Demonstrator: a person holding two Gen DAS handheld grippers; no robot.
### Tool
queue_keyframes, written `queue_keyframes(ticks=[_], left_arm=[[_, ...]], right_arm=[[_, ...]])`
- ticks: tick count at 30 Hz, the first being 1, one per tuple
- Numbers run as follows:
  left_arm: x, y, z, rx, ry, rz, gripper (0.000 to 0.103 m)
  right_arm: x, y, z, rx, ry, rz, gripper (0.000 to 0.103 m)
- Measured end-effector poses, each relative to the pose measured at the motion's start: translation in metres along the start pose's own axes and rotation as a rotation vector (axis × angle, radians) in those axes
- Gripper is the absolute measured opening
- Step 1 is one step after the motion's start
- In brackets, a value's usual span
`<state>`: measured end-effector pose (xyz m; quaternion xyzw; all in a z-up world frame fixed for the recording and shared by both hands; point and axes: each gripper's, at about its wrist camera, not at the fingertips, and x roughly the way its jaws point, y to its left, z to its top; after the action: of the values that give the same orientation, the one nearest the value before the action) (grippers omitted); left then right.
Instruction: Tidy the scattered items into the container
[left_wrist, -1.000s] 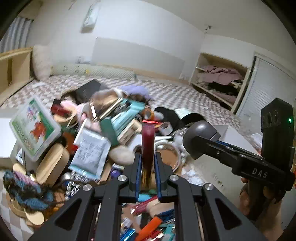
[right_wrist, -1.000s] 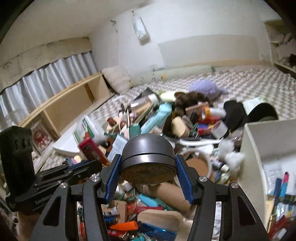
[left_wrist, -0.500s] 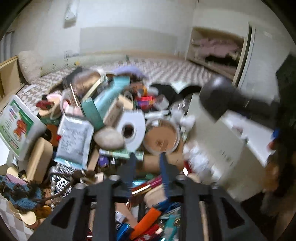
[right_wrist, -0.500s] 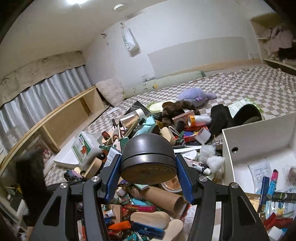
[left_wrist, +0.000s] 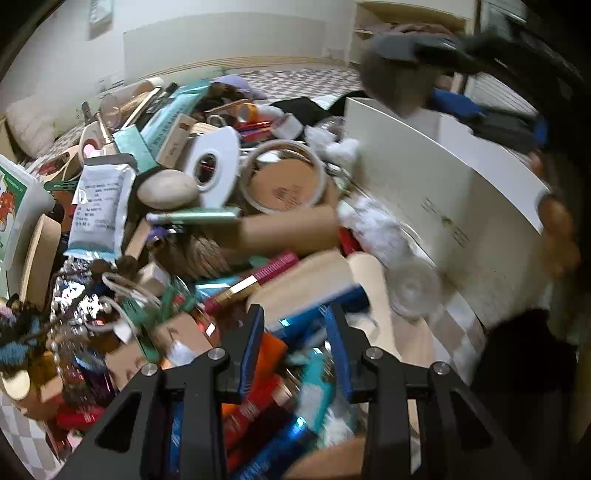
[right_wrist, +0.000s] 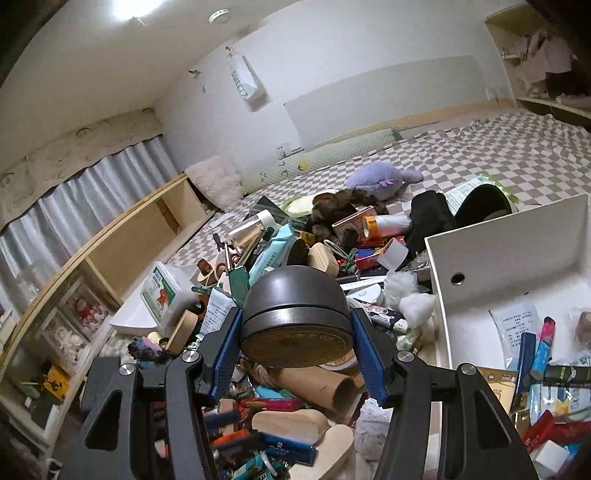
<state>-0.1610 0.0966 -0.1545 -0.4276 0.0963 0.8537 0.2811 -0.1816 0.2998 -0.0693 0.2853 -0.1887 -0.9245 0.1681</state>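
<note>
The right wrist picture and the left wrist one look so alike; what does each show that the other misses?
Only the right wrist view shows the inside of the white box, with pens and packets lying in it, plus the curtains and the purple plush toy. Only the left wrist view shows the left tool, its jaws opening over the clutter with nothing gripped, and the box's outer wall. Both show the dark round tin clamped in the right tool, the cardboard tube and the white tape roll.
</note>
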Motion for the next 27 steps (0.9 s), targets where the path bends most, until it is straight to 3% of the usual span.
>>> queue_keyframes(ticks=[2, 5, 9, 12, 14, 16, 17, 27], left_arm=[[-0.006, -0.005, -0.005, 0.012, -0.006, -0.014, 0.050], [-0.007, -0.015, -0.012, 0.049, -0.006, -0.017, 0.050], [0.001, -0.023, -0.010, 0.072, -0.002, 0.042, 0.050], [0.010, -0.027, -0.006, 0.087, 0.002, 0.077, 0.039], [0.016, -0.029, -0.004, 0.102, 0.006, 0.097, 0.024], [0.020, -0.030, -0.004, 0.108, 0.008, 0.104, 0.019], [0.020, -0.029, -0.003, 0.108, 0.001, 0.107, 0.011], [-0.014, -0.009, 0.011, -0.005, -0.101, 0.089, 0.005]], right_arm=[[-0.001, -0.001, 0.000, 0.008, 0.001, 0.009, 0.059], [-0.001, 0.000, -0.001, 0.003, 0.002, 0.014, 0.059], [0.001, 0.000, -0.003, 0.005, 0.011, 0.019, 0.059], [0.002, 0.001, -0.005, -0.002, 0.018, 0.018, 0.059], [0.002, 0.001, -0.005, -0.007, 0.019, 0.015, 0.059], [0.003, 0.001, -0.006, -0.009, 0.020, 0.015, 0.059], [0.003, 0.001, -0.006, -0.008, 0.021, 0.017, 0.059], [0.002, 0.001, -0.008, -0.008, 0.026, 0.028, 0.059]])
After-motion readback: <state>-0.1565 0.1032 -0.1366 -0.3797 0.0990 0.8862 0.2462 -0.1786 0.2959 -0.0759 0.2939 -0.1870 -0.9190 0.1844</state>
